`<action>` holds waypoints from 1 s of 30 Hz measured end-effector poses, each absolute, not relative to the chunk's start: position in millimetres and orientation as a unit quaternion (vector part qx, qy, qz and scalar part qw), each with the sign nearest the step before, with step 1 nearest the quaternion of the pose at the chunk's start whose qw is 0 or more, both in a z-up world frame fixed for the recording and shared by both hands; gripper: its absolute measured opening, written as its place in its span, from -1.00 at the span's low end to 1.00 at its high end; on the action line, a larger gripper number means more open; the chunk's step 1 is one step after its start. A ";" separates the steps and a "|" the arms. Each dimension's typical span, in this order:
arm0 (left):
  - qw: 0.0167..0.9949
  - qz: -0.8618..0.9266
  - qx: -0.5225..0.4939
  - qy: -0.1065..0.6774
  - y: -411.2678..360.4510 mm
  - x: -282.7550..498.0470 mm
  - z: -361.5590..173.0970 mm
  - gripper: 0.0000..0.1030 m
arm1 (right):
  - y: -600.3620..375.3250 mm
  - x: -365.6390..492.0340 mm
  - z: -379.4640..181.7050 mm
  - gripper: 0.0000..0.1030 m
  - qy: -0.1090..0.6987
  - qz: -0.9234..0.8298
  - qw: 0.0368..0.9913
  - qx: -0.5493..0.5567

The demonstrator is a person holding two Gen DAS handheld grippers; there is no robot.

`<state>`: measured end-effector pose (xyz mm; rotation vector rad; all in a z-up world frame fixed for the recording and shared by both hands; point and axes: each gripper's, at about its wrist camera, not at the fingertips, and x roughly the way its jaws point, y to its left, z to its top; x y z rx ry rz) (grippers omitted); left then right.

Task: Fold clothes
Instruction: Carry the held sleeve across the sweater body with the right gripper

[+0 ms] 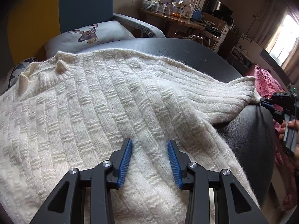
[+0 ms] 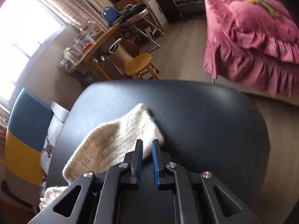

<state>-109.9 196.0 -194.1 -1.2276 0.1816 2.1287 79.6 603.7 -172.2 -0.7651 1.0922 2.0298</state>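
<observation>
A cream knitted sweater (image 1: 89, 100) lies spread on a black padded table (image 1: 186, 48), collar at the far left. My left gripper (image 1: 149, 143) is open, its blue pads resting on the sweater's lower body. One sleeve (image 1: 220, 97) stretches right to the table edge. My right gripper (image 2: 147, 143) is at the sleeve cuff (image 2: 130, 128), jaws narrowly apart with the cuff's edge between them. In the left wrist view the right gripper (image 1: 265, 100) shows at the cuff end.
A deer-print pillow (image 1: 89, 35) and a blue-yellow chair (image 1: 56, 13) sit behind the table. A cluttered wooden desk (image 1: 177, 20), a round stool (image 2: 138, 65) and a pink-covered bed (image 2: 252, 33) stand around.
</observation>
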 end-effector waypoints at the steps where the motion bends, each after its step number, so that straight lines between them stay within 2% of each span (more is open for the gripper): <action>1: 0.336 0.810 -0.475 0.069 195.6 -111.7 -191.7 -0.25 | 603.2 77.5 -162.9 -0.83 0.407 0.793 0.341 -0.298; 2: 0.339 0.807 -0.480 0.060 194.2 -114.7 -186.4 -0.32 | 600.6 75.9 -156.6 -0.82 0.397 0.800 0.329 -0.305; 3: 0.346 0.807 -0.476 0.047 193.9 -118.0 -178.0 -0.49 | 599.3 75.5 -157.0 -0.80 0.413 0.801 0.300 -0.313; 4: 0.354 0.807 -0.472 0.033 193.5 -121.3 -169.6 -0.53 | 599.0 75.7 -162.3 -0.73 0.456 0.792 0.264 -0.309; 5: 0.361 0.806 -0.468 0.021 193.3 -124.5 -161.1 -0.53 | 597.5 78.9 -170.9 -0.47 0.508 0.775 0.226 -0.300; 6: 0.366 0.810 -0.458 0.025 198.3 -125.6 -152.6 -0.53 | 593.3 83.1 -181.8 -0.37 0.548 0.755 0.196 -0.301; 9: 0.385 0.815 -0.431 0.054 219.6 -125.9 -132.9 -0.52 | 584.1 89.8 -208.9 -0.35 0.590 0.721 0.193 -0.308; 12: 0.411 0.809 -0.410 0.096 250.1 -117.8 -122.0 -0.51 | 589.1 96.7 -224.1 -0.38 0.620 0.711 0.215 -0.254; 14: 0.437 0.796 -0.399 0.128 271.0 -109.4 -118.3 -0.40 | 594.8 92.8 -225.4 -0.36 0.625 0.707 0.233 -0.233; 16: 0.461 0.780 -0.386 0.171 295.2 -95.1 -119.1 -0.05 | 599.4 85.4 -224.8 -0.35 0.622 0.708 0.246 -0.226; 19: 0.491 0.756 -0.369 0.227 330.8 -75.9 -125.8 0.17 | 605.9 71.3 -222.2 -0.31 0.615 0.710 0.254 -0.230; 21: 0.492 0.750 -0.356 0.263 350.4 -68.9 -134.0 0.35 | 608.8 66.2 -221.7 -0.15 0.618 0.714 0.246 -0.217; 23: 0.484 0.745 -0.352 0.293 368.7 -69.0 -146.1 0.41 | 610.6 63.0 -222.2 0.25 0.625 0.721 0.229 -0.193; 26: 0.472 0.737 -0.361 0.323 388.5 -76.1 -164.4 0.41 | 609.4 53.2 -215.7 0.34 0.597 0.738 0.230 -0.214; 27: 0.469 0.732 -0.367 0.330 393.4 -79.5 -170.7 0.26 | 608.6 48.6 -213.0 0.35 0.582 0.747 0.229 -0.224; 28: 0.483 0.719 -0.384 0.320 395.2 -83.0 -175.6 -0.39 | 607.9 44.0 -210.4 0.36 0.568 0.755 0.229 -0.235; 29: 0.492 0.712 -0.396 0.308 395.4 -85.7 -178.5 -0.71 | 607.1 39.6 -207.9 0.37 0.553 0.763 0.228 -0.245; 30: 0.493 0.715 -0.400 0.293 393.5 -89.7 -178.5 -0.78 | 606.4 36.3 -207.0 0.37 0.542 0.769 0.226 -0.251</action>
